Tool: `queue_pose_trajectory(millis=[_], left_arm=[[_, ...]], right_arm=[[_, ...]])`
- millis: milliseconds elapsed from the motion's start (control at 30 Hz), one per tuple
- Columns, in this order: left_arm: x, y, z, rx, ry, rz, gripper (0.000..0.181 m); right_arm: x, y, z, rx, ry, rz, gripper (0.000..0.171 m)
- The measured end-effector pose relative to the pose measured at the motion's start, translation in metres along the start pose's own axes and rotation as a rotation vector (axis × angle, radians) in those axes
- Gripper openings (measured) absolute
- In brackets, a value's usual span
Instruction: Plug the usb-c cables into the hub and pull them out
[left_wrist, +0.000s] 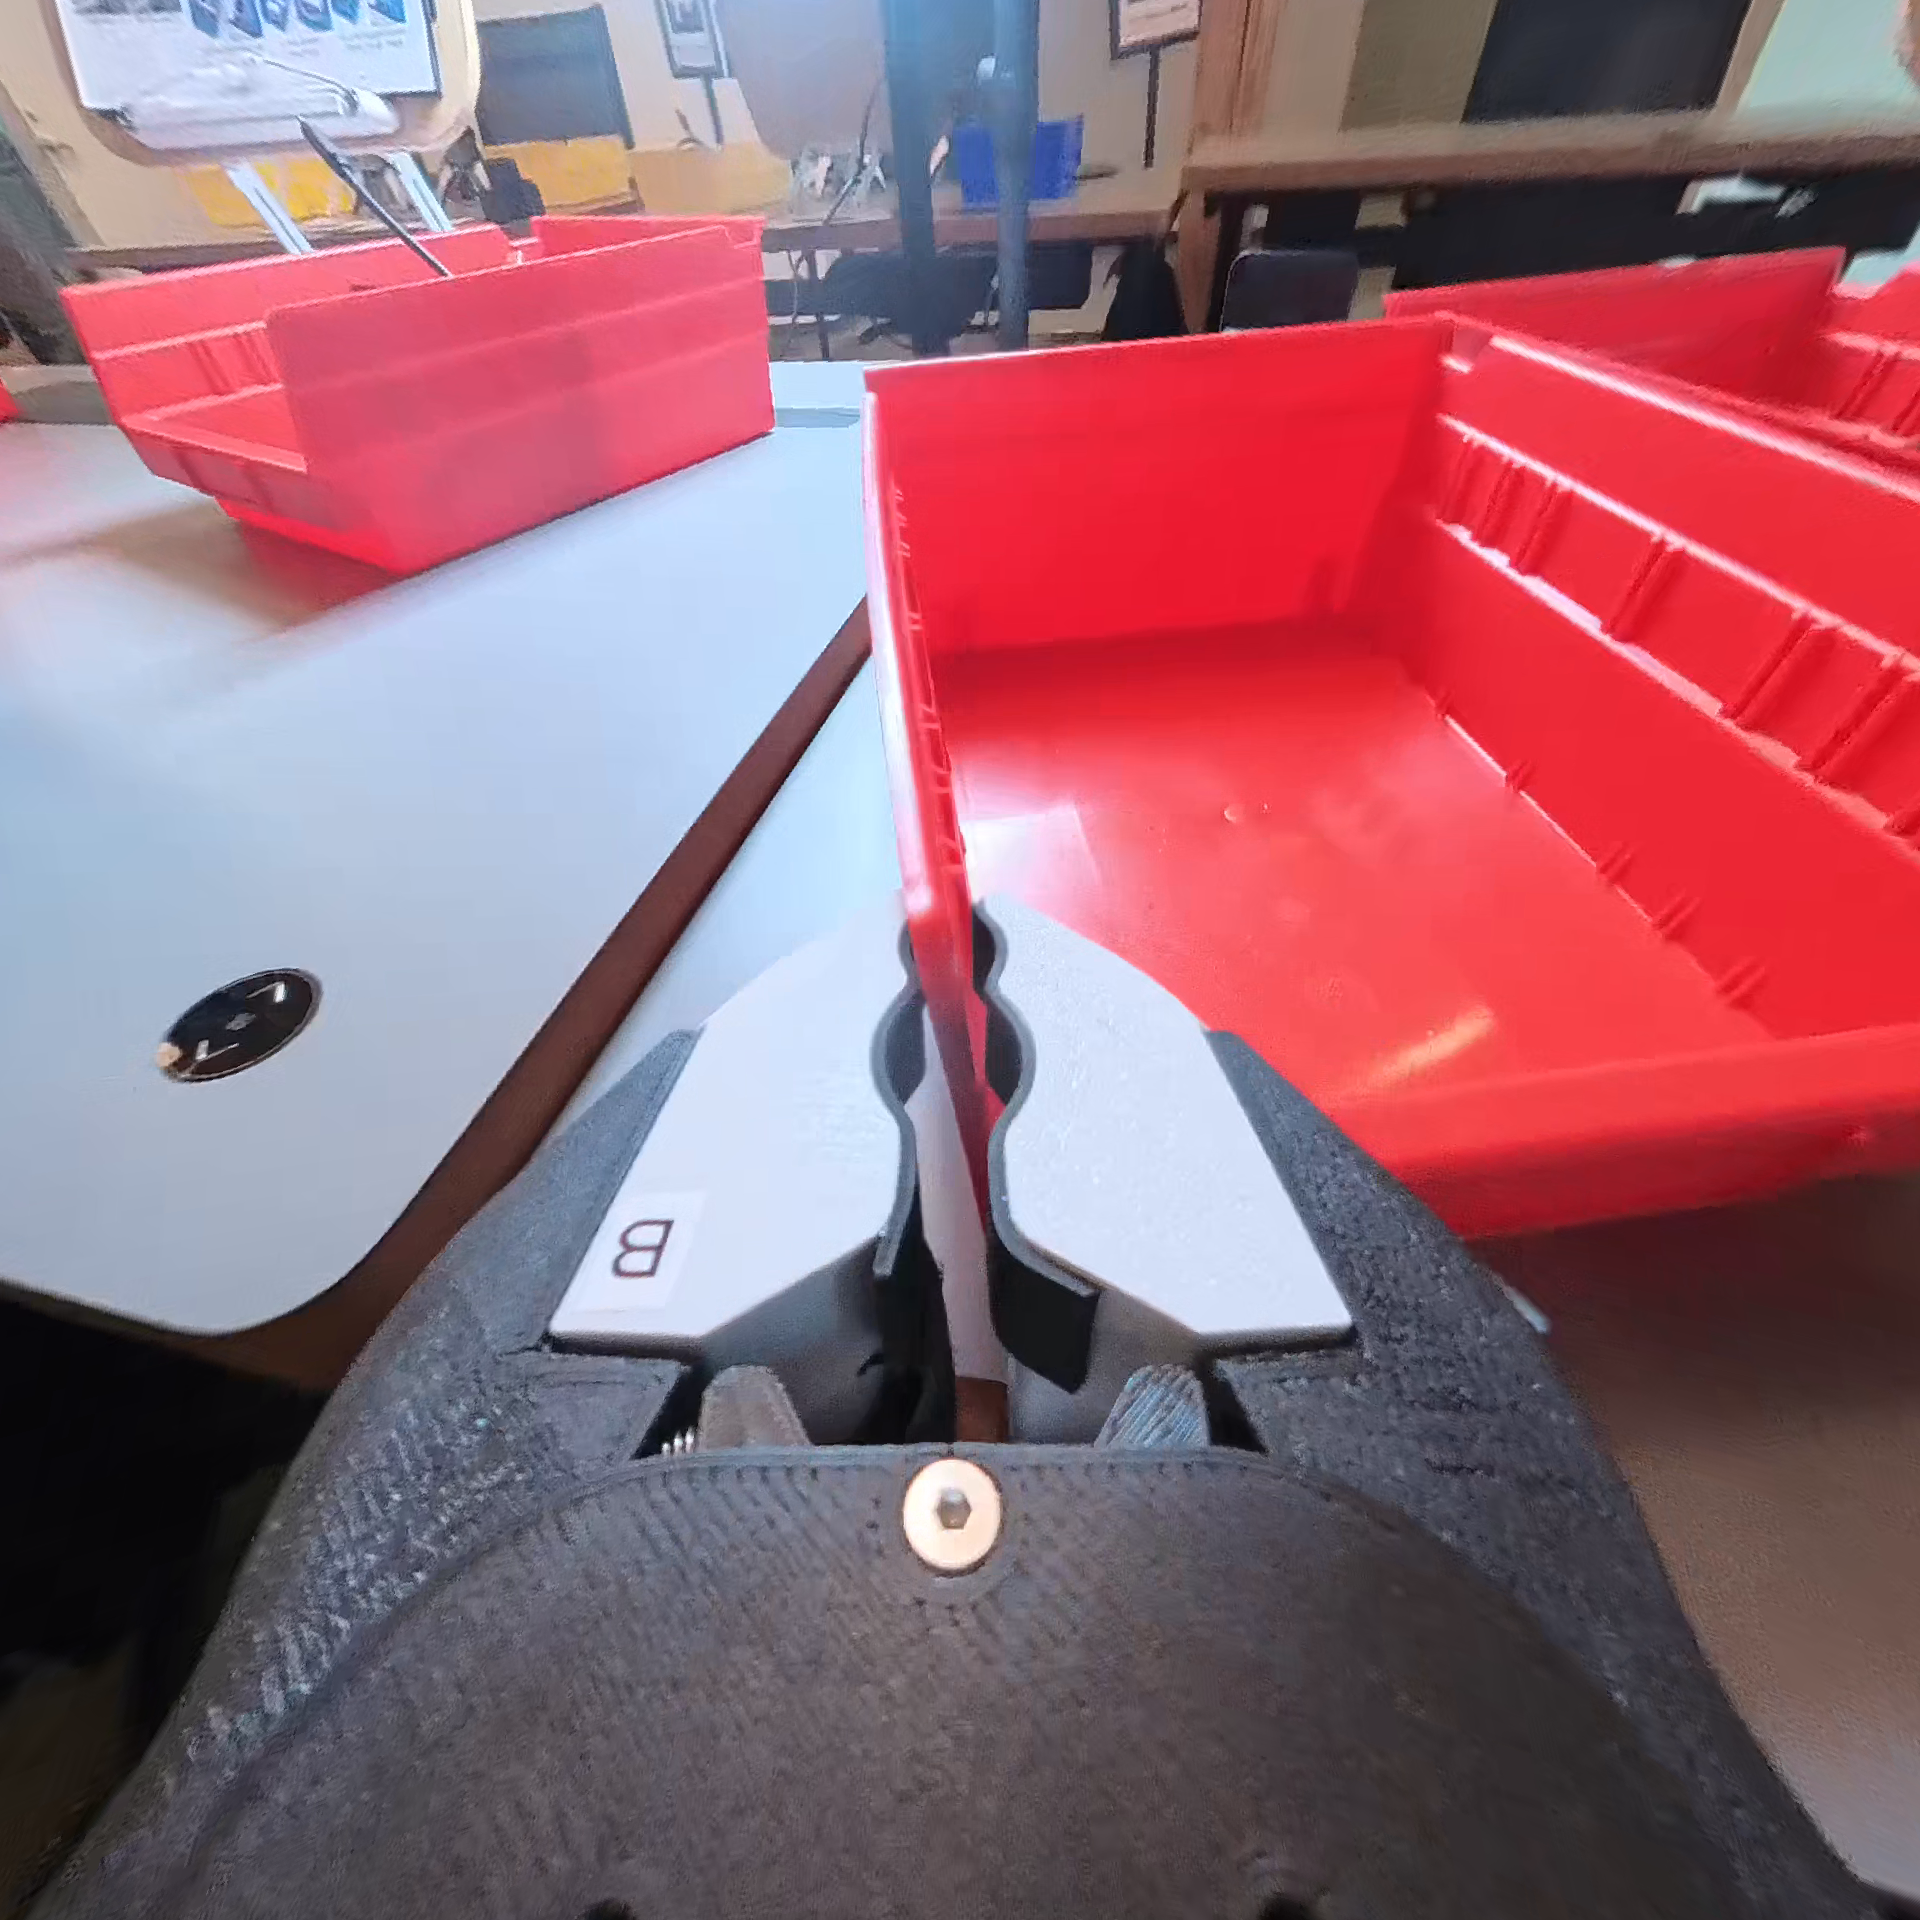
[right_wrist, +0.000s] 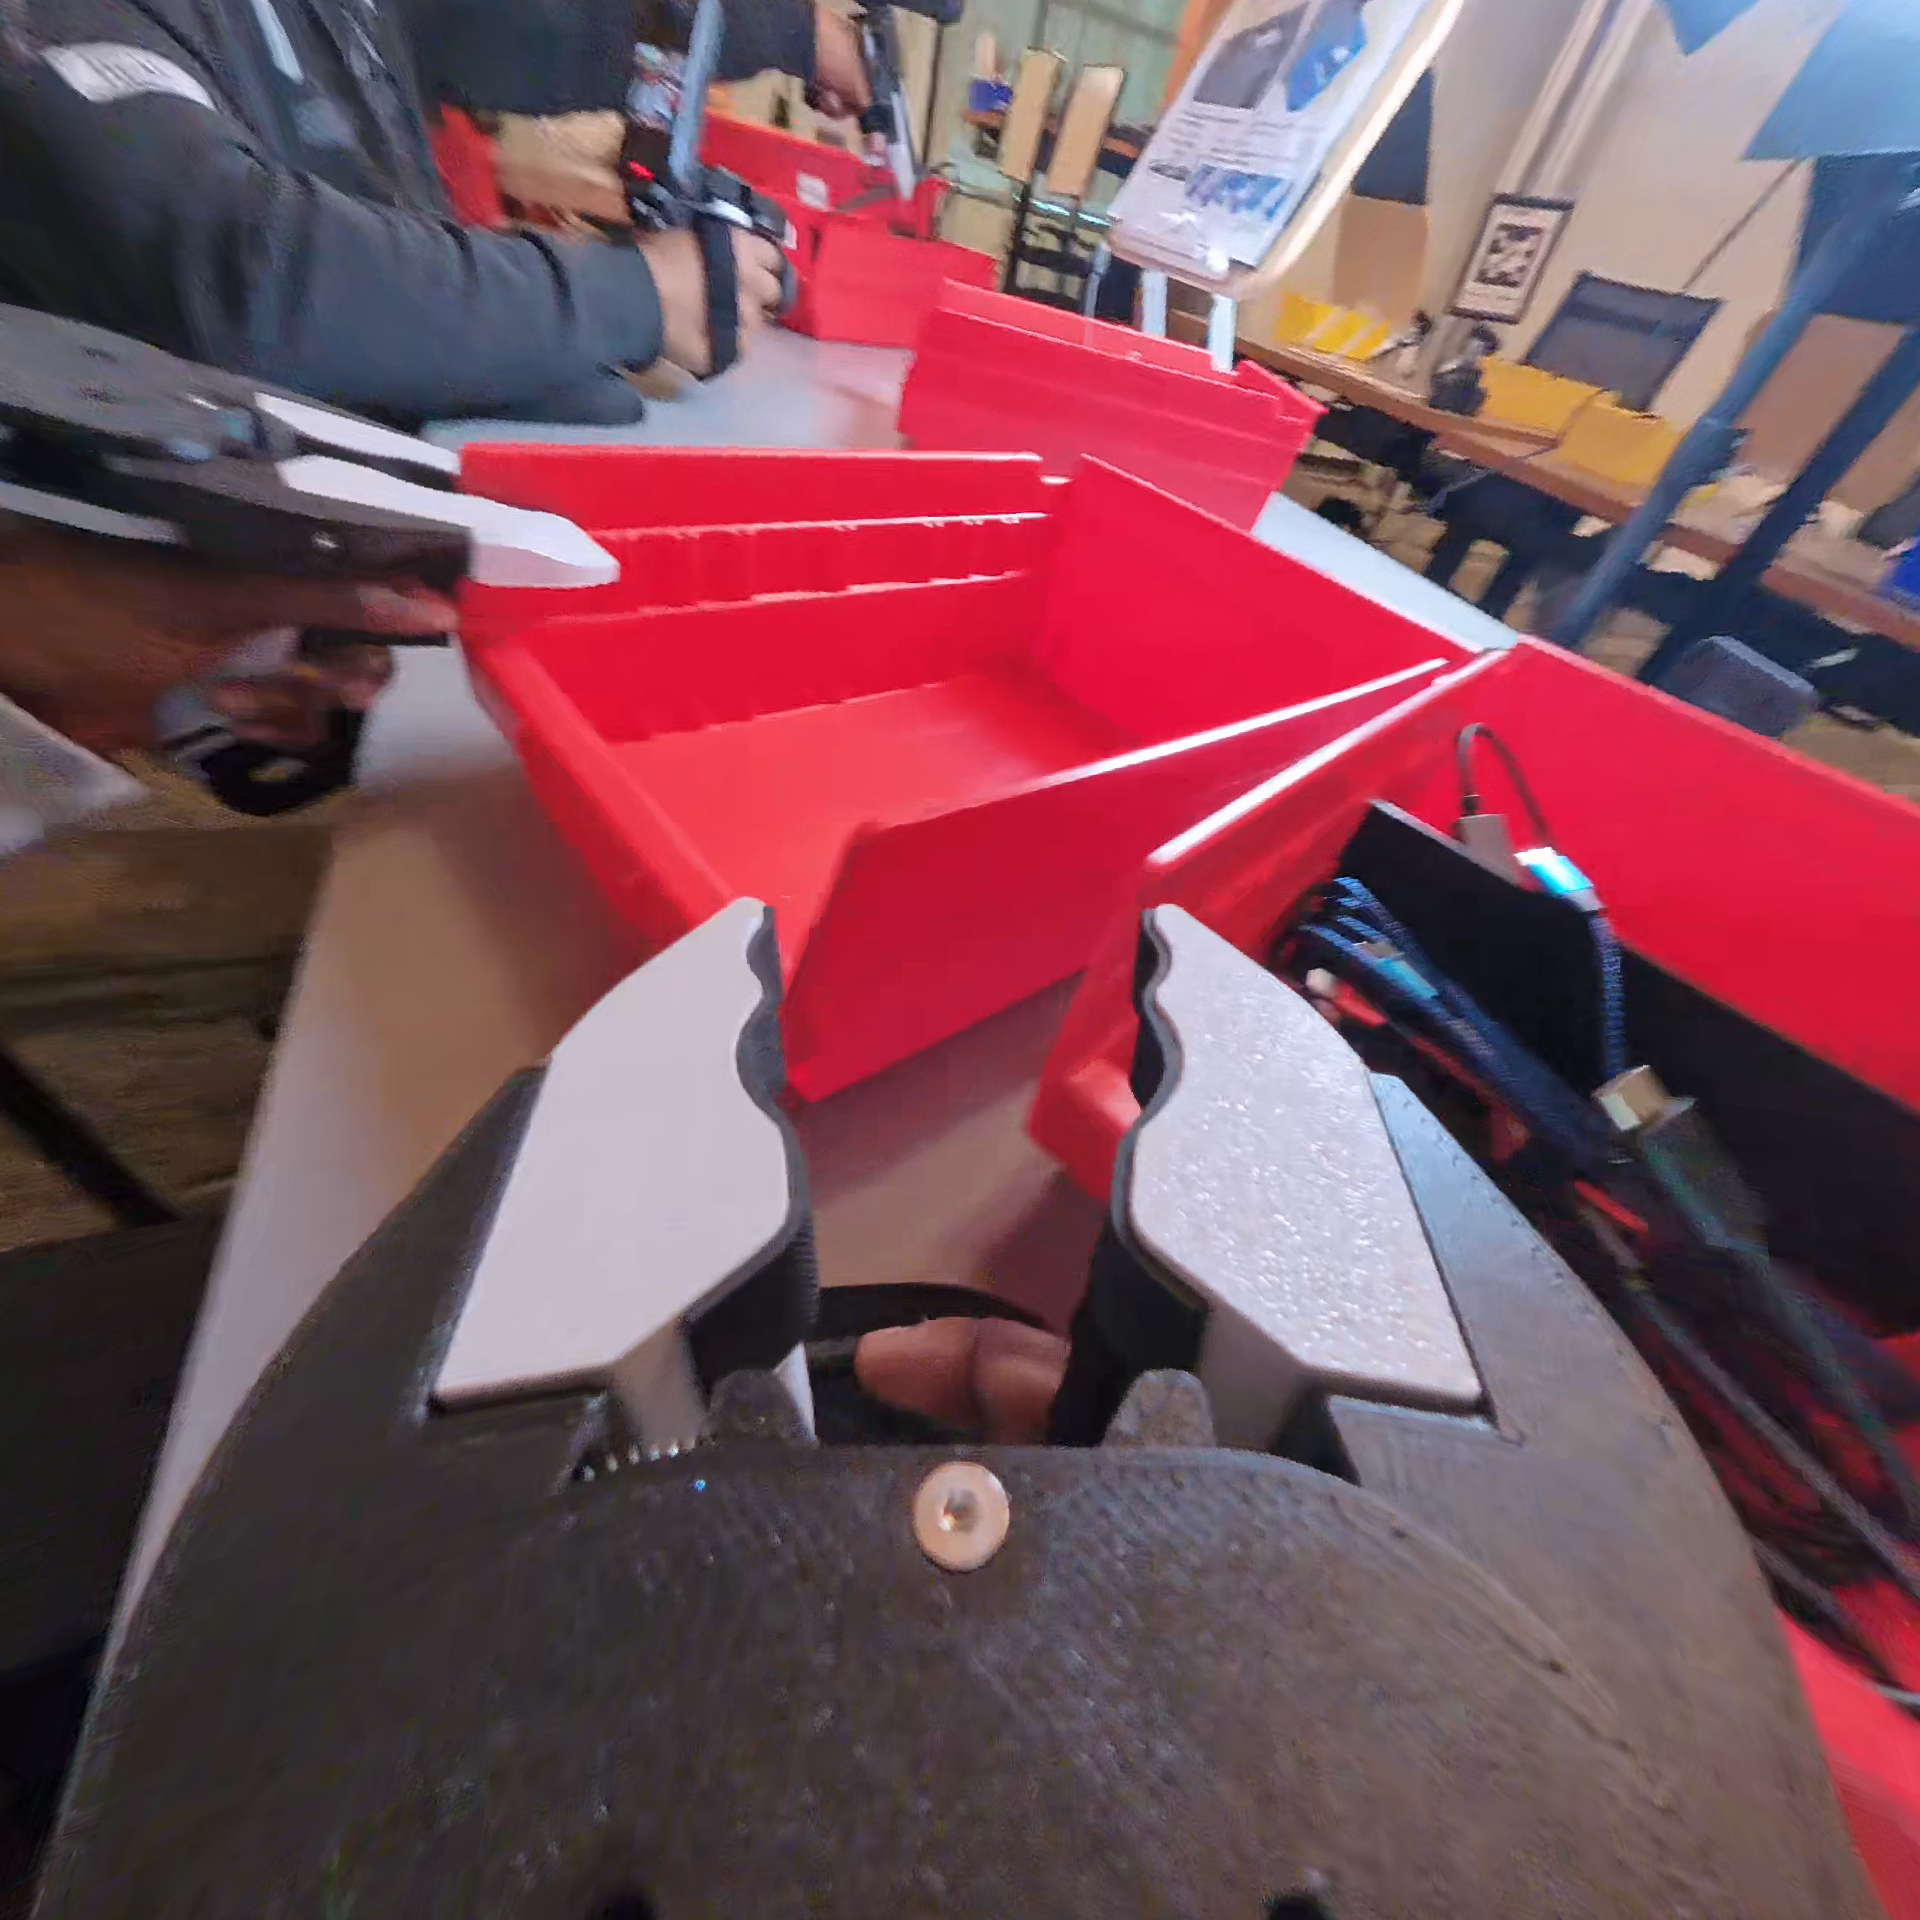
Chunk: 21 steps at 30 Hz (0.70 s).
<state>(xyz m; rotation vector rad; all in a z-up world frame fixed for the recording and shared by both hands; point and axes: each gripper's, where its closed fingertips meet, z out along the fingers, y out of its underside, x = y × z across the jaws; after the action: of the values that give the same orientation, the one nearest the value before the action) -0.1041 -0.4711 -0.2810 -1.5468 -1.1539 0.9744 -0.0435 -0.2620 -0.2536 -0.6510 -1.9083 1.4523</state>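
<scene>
My left gripper (left_wrist: 940, 940) is shut on the left side wall of an empty red bin (left_wrist: 1351, 831). In the right wrist view it shows at the far left (right_wrist: 540, 556), at that same bin's (right_wrist: 831, 769) wall. My right gripper (right_wrist: 956, 925) is open and empty, just short of the near corners of two bins. The red bin on the right (right_wrist: 1714, 831) holds blue braided cables (right_wrist: 1455, 1018) with silver plugs (right_wrist: 1642, 1096), a black flat piece (right_wrist: 1475, 935) and a plug with a blue light (right_wrist: 1548, 868). Which part is the hub I cannot tell.
Another red bin (left_wrist: 436, 384) stands at the back left on a second grey table (left_wrist: 416, 779) with a round cable hole (left_wrist: 239, 1023); a dark gap separates the tables. More red bins (left_wrist: 1662, 312) stand behind. A person's dark sleeve (right_wrist: 364, 291) and hand work at the far left. Some 25 cm of space lies between my two pairs of fingers.
</scene>
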Motion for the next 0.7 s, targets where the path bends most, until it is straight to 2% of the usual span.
queue_pose_trajectory(millis=[133, 200, 267, 333, 500, 567, 600, 633, 667, 700], left_arm=[[0.006, 0.007, -0.032, -0.067, -0.013, -0.005, 0.008], [0.014, 0.009, -0.048, -0.075, 0.022, -0.014, 0.012], [0.011, 0.003, -0.052, -0.037, 0.005, -0.015, 0.037], [0.008, -0.002, -0.052, 0.020, -0.012, 0.009, 0.056], [0.017, 0.003, -0.040, 0.098, 0.002, -0.023, 0.069], [0.016, 0.002, -0.038, 0.110, -0.005, -0.026, 0.066], [0.019, 0.003, -0.038, 0.099, 0.012, -0.018, 0.053], [0.020, 0.004, -0.038, 0.081, 0.022, -0.031, 0.027], [0.016, 0.004, -0.039, 0.056, -0.020, -0.064, 0.012], [0.018, 0.002, -0.041, 0.044, -0.020, -0.064, 0.013]], right_arm=[[-0.013, -0.005, -0.008, 0.056, -0.012, -0.015, 0.063], [-0.025, -0.006, -0.007, 0.032, -0.076, 0.056, 0.064], [-0.035, -0.004, -0.003, -0.013, -0.128, 0.126, 0.067], [-0.035, 0.006, 0.004, -0.079, -0.101, 0.126, 0.069], [-0.033, 0.027, 0.019, -0.240, -0.069, 0.125, 0.061], [-0.031, 0.034, 0.024, -0.300, -0.050, 0.124, 0.051], [-0.029, 0.036, 0.027, -0.317, -0.032, 0.116, 0.039], [-0.027, 0.037, 0.030, -0.328, -0.013, 0.093, 0.038], [-0.020, 0.038, 0.032, -0.343, 0.042, 0.045, 0.033], [-0.013, 0.036, 0.034, -0.337, 0.092, -0.024, 0.027]])
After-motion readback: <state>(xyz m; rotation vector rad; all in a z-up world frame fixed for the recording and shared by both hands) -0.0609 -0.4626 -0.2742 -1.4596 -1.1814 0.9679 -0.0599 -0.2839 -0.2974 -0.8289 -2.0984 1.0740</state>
